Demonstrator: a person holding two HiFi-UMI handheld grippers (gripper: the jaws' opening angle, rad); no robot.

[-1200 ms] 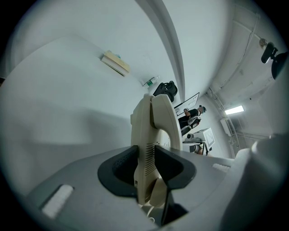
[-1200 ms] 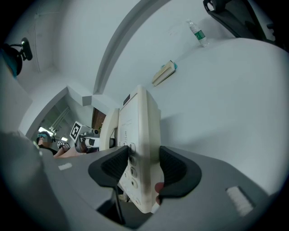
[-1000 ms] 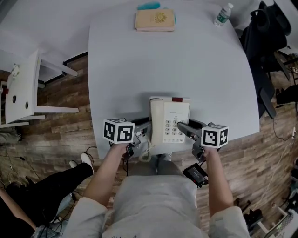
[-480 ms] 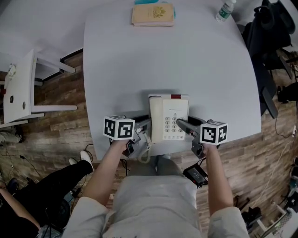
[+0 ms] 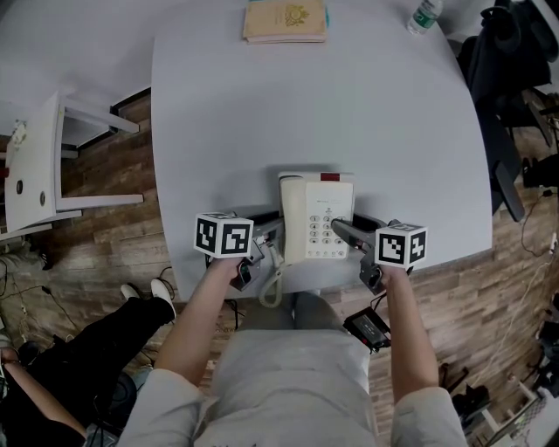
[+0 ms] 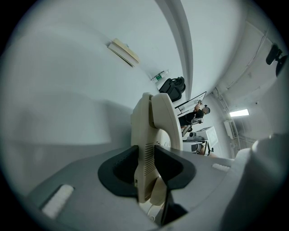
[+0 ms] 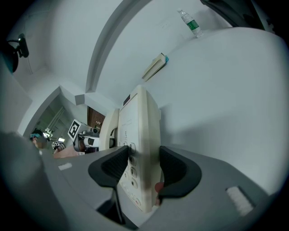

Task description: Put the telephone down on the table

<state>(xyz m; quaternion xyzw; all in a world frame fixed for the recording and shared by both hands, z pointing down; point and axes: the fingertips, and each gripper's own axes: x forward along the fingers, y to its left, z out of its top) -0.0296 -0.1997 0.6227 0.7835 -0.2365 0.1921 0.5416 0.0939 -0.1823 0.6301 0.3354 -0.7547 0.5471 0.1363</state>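
Note:
A cream telephone (image 5: 317, 218) with its handset on the left and a keypad on the right hangs over the near edge of the grey table (image 5: 306, 105). My left gripper (image 5: 269, 236) is shut on its left side; both pads press the body by the handset (image 6: 156, 131). Gripping the keypad side is my right gripper (image 5: 345, 234), its pads above and below the phone's edge (image 7: 140, 135). The coiled cord (image 5: 272, 284) dangles below the table edge. I cannot tell whether the phone's base touches the table.
A tan book (image 5: 285, 21) and a water bottle (image 5: 423, 16) lie at the table's far edge. A white stand (image 5: 39, 166) is at the left, a dark chair with clothing (image 5: 515, 96) at the right. A person's legs (image 5: 79, 349) show at lower left.
The telephone and both grippers have edged slightly forward over the table. Both grips look the same.

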